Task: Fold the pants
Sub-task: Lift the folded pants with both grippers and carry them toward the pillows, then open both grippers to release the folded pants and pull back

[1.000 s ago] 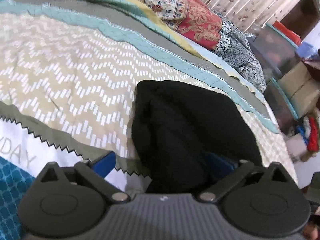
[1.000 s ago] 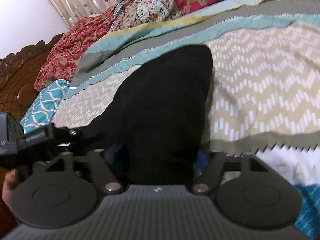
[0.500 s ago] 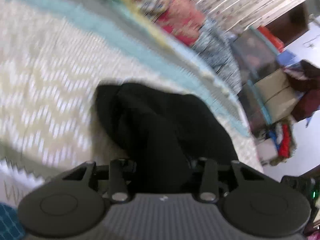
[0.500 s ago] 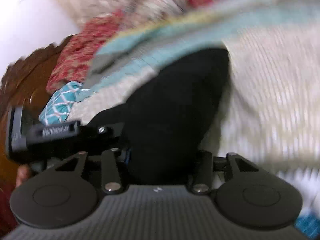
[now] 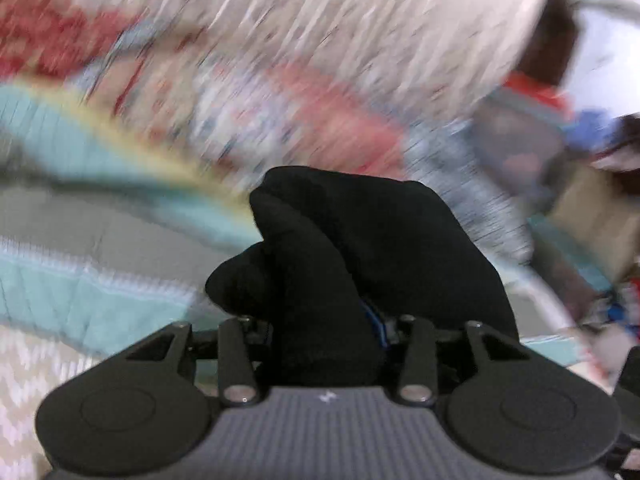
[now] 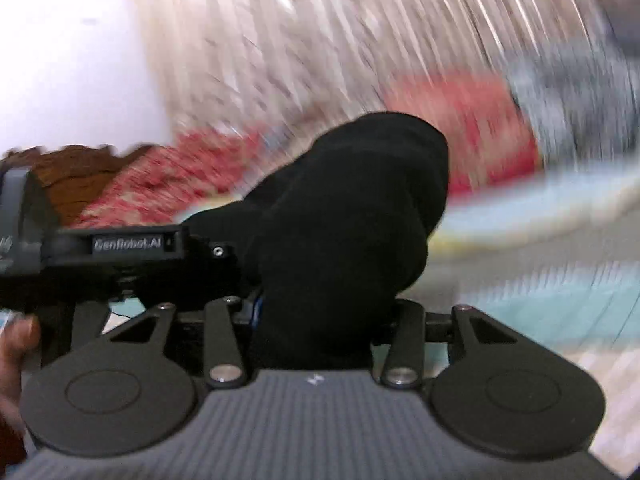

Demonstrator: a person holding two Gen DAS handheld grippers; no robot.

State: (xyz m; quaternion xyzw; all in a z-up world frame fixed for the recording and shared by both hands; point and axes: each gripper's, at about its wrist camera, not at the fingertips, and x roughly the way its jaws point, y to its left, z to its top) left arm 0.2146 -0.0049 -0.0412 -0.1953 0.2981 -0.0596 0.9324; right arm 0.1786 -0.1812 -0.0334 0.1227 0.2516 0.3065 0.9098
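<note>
The black pants (image 5: 360, 248) are bunched up and lifted off the bed. My left gripper (image 5: 326, 332) is shut on a thick fold of them, which hides its fingertips. My right gripper (image 6: 320, 312) is shut on another part of the same pants (image 6: 352, 208), its fingertips hidden in the cloth too. In the right wrist view the left gripper's body (image 6: 120, 256) sits close at the left, with the hand (image 6: 16, 344) that holds it. Both views are blurred by motion.
The bed's striped teal, grey and beige cover (image 5: 80, 240) lies below. Red floral pillows (image 6: 160, 184) and a curtain (image 5: 360, 20) are behind. A wooden headboard (image 6: 80, 168) is at the left, boxes and clutter (image 5: 580, 208) at the right.
Both grippers have closed on the pants and lifted them up off the bed, tilting toward the pillows and curtain. The cloth has gathered into a tighter bunch.
</note>
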